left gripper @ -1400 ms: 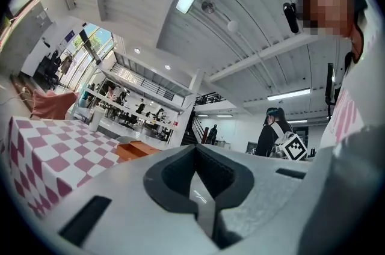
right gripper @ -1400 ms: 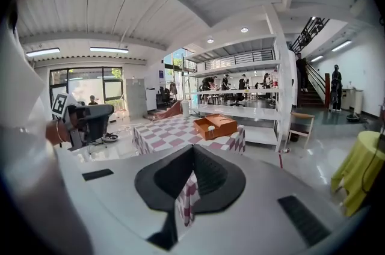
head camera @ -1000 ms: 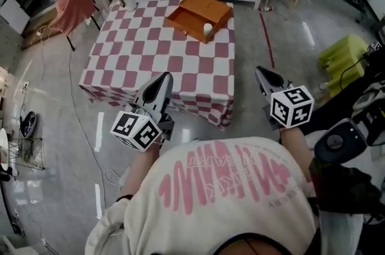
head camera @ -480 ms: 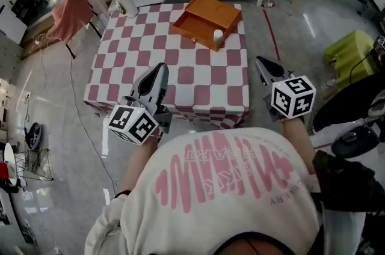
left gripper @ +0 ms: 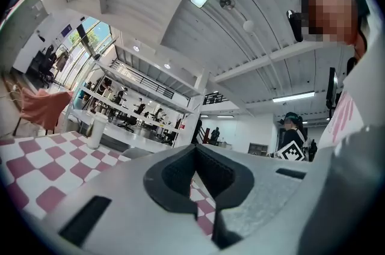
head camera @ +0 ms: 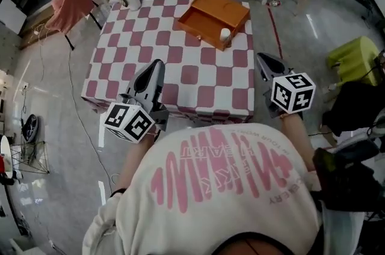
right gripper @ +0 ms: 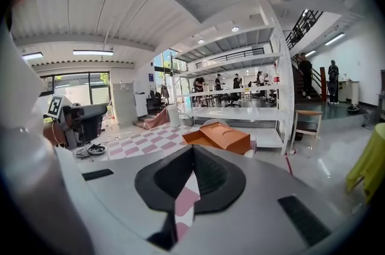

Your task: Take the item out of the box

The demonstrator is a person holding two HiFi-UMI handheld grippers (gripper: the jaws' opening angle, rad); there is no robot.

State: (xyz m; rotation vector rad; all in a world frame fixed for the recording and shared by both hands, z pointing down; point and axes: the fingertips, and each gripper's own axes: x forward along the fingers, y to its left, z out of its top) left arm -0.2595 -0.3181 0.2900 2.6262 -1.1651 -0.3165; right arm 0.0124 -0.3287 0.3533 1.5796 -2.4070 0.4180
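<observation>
Both pairs are closed and empty. The left tongs [head camera: 156, 65] hang over the near part of the red-and-white checked tabletop [head camera: 180, 76], and the right tongs [head camera: 263, 58] sit just off its right edge. Ahead and slightly left of the right tongs, the nearer pair, a small upright white cylinder [head camera: 225, 35] stands at the near corner of the flat orange box [head camera: 210, 10]. Compared with a second ago, the tabletop sits closer under both tongs.

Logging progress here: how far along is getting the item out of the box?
Done: nothing yet; the small white item stands at the near edge of the orange box on the checkered table. In hand: nothing; the left gripper and right gripper are shut and empty, short of the box. Left: reach in, grip the item, lift it out.
</observation>
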